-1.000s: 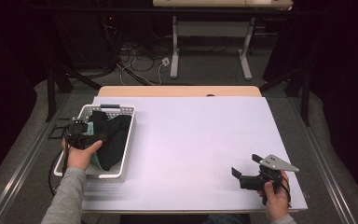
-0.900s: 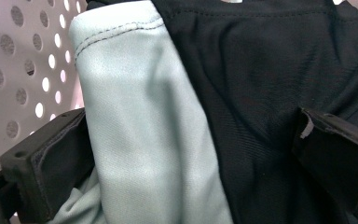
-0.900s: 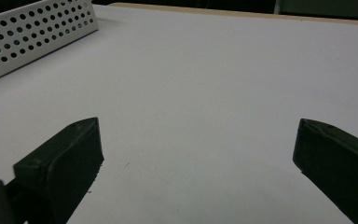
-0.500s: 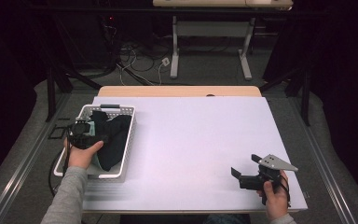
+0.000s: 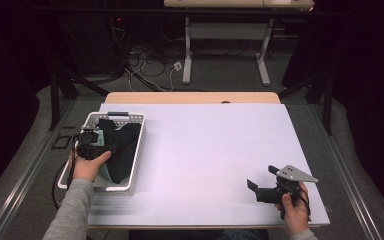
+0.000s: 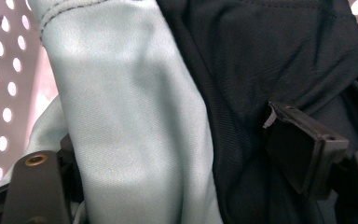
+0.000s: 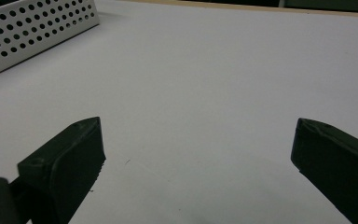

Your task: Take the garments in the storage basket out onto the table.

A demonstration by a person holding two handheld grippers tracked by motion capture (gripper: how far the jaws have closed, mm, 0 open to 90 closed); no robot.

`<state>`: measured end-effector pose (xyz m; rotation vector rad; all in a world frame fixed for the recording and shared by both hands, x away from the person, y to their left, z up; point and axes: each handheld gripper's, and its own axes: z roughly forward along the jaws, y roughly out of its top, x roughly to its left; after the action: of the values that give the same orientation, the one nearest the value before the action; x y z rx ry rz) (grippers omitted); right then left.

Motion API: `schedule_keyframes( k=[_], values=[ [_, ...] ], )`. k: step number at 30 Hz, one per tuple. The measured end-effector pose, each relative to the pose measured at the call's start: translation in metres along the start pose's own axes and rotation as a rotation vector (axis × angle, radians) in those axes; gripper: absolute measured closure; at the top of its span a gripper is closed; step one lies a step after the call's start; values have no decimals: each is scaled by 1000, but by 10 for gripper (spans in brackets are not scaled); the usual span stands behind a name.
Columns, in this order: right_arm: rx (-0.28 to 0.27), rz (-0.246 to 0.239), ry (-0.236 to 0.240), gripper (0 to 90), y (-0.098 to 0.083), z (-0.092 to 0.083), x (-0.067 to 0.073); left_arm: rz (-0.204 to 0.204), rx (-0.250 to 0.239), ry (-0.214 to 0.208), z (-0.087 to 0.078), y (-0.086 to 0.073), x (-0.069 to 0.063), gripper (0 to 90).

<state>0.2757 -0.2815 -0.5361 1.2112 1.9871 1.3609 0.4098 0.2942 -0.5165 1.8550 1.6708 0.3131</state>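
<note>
A white perforated basket point(image 5: 139, 145) stands at the table's left edge, holding a black garment point(image 5: 122, 145) and a light teal garment point(image 5: 103, 173). My left gripper point(image 5: 100, 143), held by a hand, reaches into the basket from its left side. In the left gripper view the jaws stand wide apart, with the teal garment point(image 6: 130, 116) and the black garment point(image 6: 270, 51) bunched between them and the basket wall point(image 6: 0, 70) behind. My right gripper point(image 5: 261, 177) rests low over the white table point(image 5: 205, 145) near its front right corner, open point(image 7: 198, 140) with nothing between its jaws.
Bare white table point(image 7: 214, 60) stretches between the basket point(image 7: 32, 32) and the right gripper. A wooden strip point(image 5: 192, 97) edges the far side. Beyond it are table legs point(image 5: 187, 50) and cables point(image 5: 145, 67) on the floor.
The left gripper has shifted slightly to the right among the garments in the basket. The right gripper has stayed where it was.
</note>
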Motion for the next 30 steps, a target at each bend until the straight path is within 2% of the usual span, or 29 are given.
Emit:
schedule_keyframes(
  k=[7, 9, 12, 16, 25, 30],
  values=[
    [4, -2, -1, 30, 0, 0, 0, 11, 0, -24, 0, 0, 1, 278],
    [6, -3, -1, 31, 0, 0, 0, 13, 4, -34, -2, 1, 3, 318],
    [8, -4, 0, 32, 0, 1, 0, 35, -3, -31, -3, 1, 4, 412],
    [16, -8, 4, 34, 0, 1, 0, 23, 1, -42, -4, 0, 6, 464],
    [11, -15, 6, 40, 0, 1, -1, -3, 15, -87, -5, 1, 10, 654],
    [9, -18, 3, 40, 0, 2, -1, -2, 23, -101, -6, 2, 11, 691]
  ],
)
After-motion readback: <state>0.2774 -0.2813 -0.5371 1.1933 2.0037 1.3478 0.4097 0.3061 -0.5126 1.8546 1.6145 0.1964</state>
